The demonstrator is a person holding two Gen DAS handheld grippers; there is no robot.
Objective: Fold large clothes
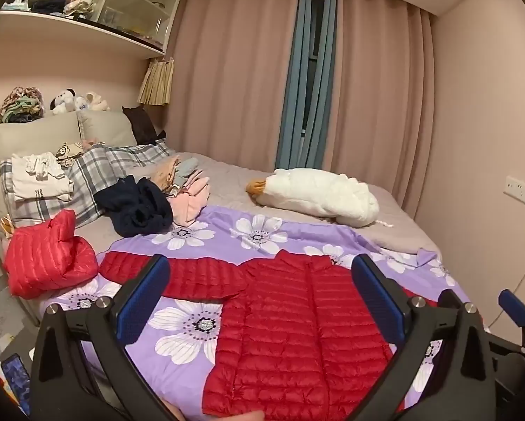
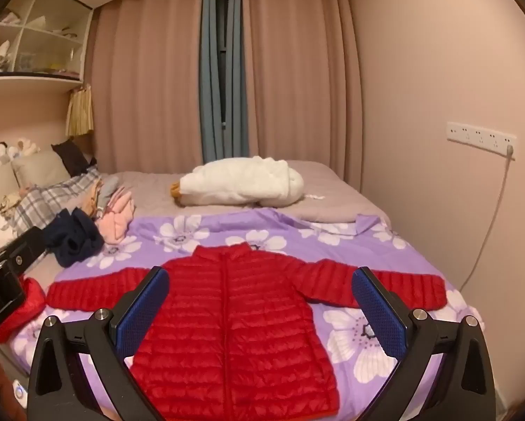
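Red quilted puffer jacket (image 2: 234,319) spread flat on purple floral bedsheet (image 2: 350,245), left hand-held gripper (image 1: 260,291) and right hand-held gripper (image 2: 260,301) both spread wide, empty.

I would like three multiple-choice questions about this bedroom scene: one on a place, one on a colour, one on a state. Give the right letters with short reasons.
1. Where does the white goose plush lie?
A. on the shelf
B. on the bed behind the jacket
C. on the floor

2. What colour is the spread-out puffer jacket?
A. red
B. green
C. black

3. How are both grippers?
A. shut on a sleeve
B. shut on nothing
C. open, holding nothing

Answers:
1 B: the goose plush rests on the bed beyond the jacket.
2 A: the puffer jacket is red.
3 C: the left gripper and right gripper stand wide apart above the jacket.
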